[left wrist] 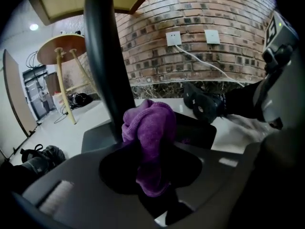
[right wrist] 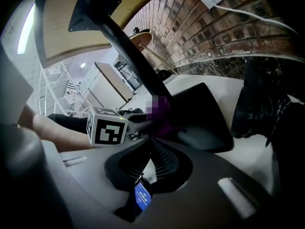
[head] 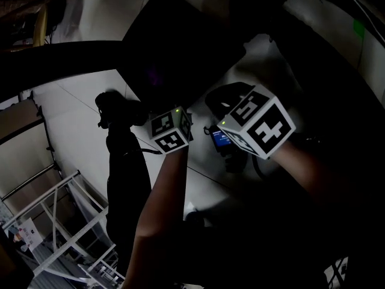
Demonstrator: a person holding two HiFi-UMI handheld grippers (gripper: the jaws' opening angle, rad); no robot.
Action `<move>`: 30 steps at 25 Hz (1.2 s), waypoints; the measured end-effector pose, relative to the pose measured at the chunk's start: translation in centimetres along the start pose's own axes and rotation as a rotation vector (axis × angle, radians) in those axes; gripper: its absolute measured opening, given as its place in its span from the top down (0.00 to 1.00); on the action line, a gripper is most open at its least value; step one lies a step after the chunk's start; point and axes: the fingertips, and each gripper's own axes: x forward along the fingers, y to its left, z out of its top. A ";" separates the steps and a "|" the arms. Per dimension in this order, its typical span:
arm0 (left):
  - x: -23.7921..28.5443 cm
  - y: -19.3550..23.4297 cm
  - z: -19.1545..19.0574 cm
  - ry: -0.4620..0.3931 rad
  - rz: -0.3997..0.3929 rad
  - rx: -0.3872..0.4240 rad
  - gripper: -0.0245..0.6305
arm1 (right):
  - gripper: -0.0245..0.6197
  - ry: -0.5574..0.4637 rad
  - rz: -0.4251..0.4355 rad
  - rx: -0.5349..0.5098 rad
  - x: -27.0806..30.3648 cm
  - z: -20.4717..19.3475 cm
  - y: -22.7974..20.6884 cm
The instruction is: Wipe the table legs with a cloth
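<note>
Beside the foot of the upright black table leg (left wrist: 107, 56), the left gripper (left wrist: 153, 187) clamps a purple cloth (left wrist: 150, 137) bunched against the leg, whose long axis runs vertically. The right gripper (right wrist: 159, 161), pads together and empty, sits farther from the leg.

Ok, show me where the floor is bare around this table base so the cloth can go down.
Bare white floor lies left of the black base plate, running toward the round wooden-legged table. The plate's top right of the table leg is bare too. The right side is crowded: black shoes sit beside the plate, by the brick wall.
</note>
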 end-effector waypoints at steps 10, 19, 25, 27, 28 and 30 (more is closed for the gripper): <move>-1.6 7.4 -2.1 -0.014 0.100 -0.201 0.78 | 0.96 0.022 0.044 -0.040 1.4 -0.5 1.2; 3.1 8.2 0.7 -0.004 -0.086 -0.383 0.78 | 0.96 0.008 0.080 -0.130 4.5 0.6 4.6; 4.3 8.8 -1.2 0.084 -0.130 -0.350 0.77 | 0.96 0.084 0.055 -0.142 5.1 -2.2 4.5; 3.8 9.0 -1.9 0.104 -0.133 -0.382 0.77 | 0.96 0.084 0.045 -0.145 5.4 -2.0 4.5; 3.4 9.1 -2.6 0.112 -0.132 -0.407 0.77 | 0.96 0.082 0.048 -0.148 5.5 -1.7 4.8; 2.4 9.6 -4.4 0.132 -0.117 -0.455 0.77 | 0.96 0.076 0.065 -0.154 5.7 -1.3 5.5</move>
